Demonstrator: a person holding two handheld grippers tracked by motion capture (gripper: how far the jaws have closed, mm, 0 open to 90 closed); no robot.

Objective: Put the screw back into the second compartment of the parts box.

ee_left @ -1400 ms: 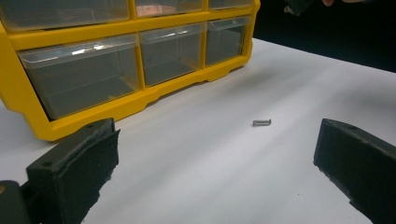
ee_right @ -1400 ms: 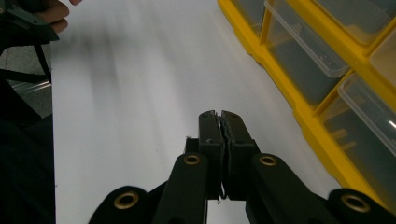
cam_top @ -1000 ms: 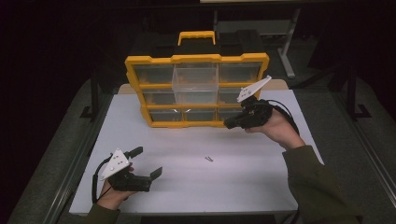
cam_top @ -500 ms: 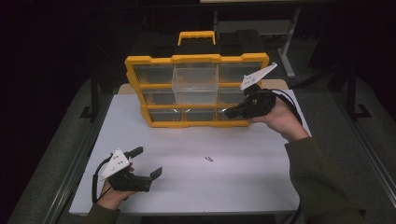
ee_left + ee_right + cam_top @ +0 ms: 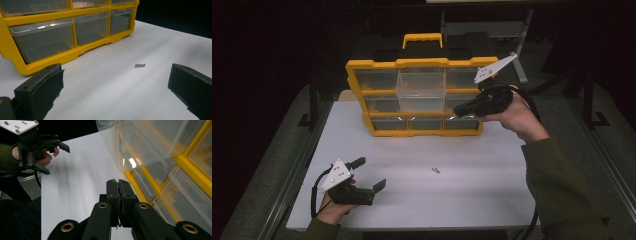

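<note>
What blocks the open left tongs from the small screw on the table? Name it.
Nothing visible. The left tongs stand open, and bare white table runs from them to the screw. The yellow organizer stands off to the side.

Each black tool (image 5: pixel 371 173) carries a pale three-cornered plate (screw-dotted) and black cable; sleeves are olive green.

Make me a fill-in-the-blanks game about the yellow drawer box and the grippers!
1. The frame of the drawer box is coloured ____.
2. The right gripper has its jaws ____.
3. The left gripper has its jaws ____.
4. The small screw lies on the white ____.

Missing words: yellow; shut; open; table
</note>
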